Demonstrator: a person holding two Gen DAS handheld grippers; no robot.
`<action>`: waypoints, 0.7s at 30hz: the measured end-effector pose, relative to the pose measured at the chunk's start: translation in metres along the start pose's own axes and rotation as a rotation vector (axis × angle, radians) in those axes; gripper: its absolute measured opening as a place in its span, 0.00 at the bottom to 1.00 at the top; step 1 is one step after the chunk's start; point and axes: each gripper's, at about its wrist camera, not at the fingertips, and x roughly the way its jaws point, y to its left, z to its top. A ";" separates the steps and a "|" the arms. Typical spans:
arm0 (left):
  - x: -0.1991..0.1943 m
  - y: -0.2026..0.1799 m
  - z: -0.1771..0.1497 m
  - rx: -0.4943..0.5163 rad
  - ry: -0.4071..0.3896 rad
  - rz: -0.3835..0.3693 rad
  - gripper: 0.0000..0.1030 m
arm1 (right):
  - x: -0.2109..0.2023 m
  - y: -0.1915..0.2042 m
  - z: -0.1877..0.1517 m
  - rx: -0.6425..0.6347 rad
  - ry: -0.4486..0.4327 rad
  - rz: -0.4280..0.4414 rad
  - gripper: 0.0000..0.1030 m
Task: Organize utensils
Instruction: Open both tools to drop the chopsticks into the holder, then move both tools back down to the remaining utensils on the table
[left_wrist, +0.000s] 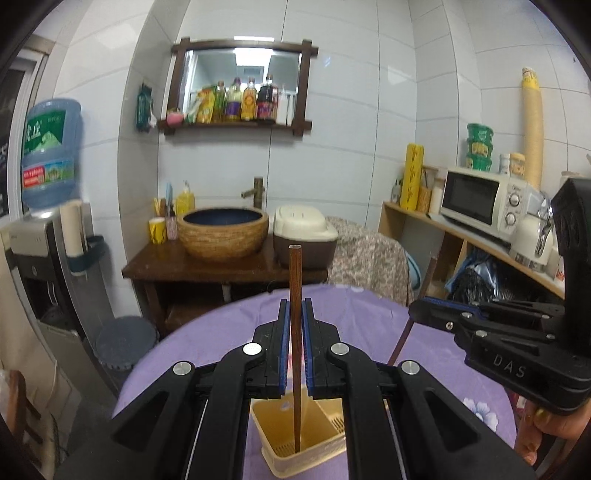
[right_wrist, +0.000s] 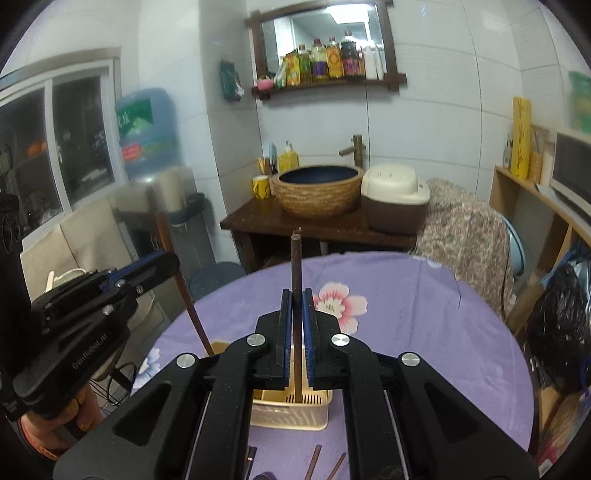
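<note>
In the left wrist view my left gripper (left_wrist: 295, 306) is shut on a brown wooden chopstick (left_wrist: 294, 273) that stands upright. Its lower end dips into a cream slotted utensil basket (left_wrist: 280, 424) on the table. My right gripper (left_wrist: 417, 310) comes in from the right, pinching a second chopstick (left_wrist: 402, 339). In the right wrist view my right gripper (right_wrist: 296, 295) is shut on that brown chopstick (right_wrist: 296, 258), whose lower end is inside the basket (right_wrist: 288, 413). The left gripper (right_wrist: 166, 258) and its chopstick (right_wrist: 192, 310) show at the left.
The round table wears a purple flowered cloth (right_wrist: 406, 314). Loose chopsticks (right_wrist: 314, 461) lie in front of the basket. Beyond the table stand a sink cabinet (left_wrist: 221, 266), a rice cooker (left_wrist: 303, 236), a water dispenser (left_wrist: 48, 155) and a shelf with a microwave (left_wrist: 476, 199).
</note>
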 end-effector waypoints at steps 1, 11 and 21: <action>0.005 0.001 -0.007 -0.005 0.016 0.000 0.07 | 0.004 -0.002 -0.004 0.008 0.008 -0.001 0.06; 0.019 0.003 -0.026 -0.020 0.070 0.001 0.08 | 0.020 -0.015 -0.017 0.045 0.016 -0.023 0.07; -0.016 0.003 -0.041 -0.017 0.011 -0.009 0.74 | 0.000 -0.010 -0.033 0.044 -0.073 -0.054 0.75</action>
